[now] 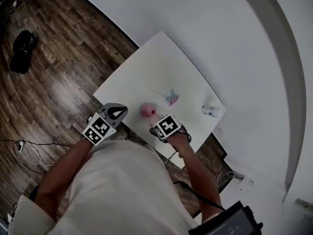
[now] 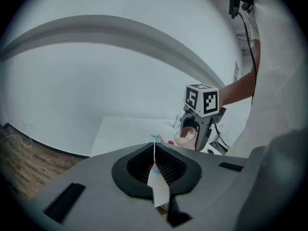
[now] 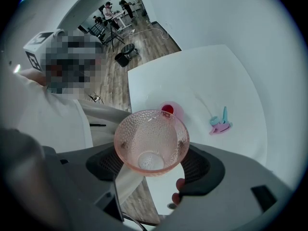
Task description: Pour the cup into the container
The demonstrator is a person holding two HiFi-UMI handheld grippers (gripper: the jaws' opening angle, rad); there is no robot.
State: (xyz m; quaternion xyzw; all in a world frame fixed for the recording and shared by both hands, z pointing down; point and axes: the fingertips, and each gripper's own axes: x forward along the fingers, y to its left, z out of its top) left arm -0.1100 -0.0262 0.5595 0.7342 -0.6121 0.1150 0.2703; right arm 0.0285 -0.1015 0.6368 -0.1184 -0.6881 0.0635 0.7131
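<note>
The right gripper (image 3: 153, 166) is clamped on the pink dimpled glass cup (image 3: 150, 141), tipped over the small pink container (image 3: 168, 110) for pouring. The left gripper (image 2: 155, 172), its 2 jaws fully closed and empty, waits aside.

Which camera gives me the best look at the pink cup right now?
The right gripper view: it looks straight into the pink cup, clamped between the right gripper's jaws. The left gripper view shows the cup small, from the side. The head view gives only a pink smear beside the marker cube.
</note>
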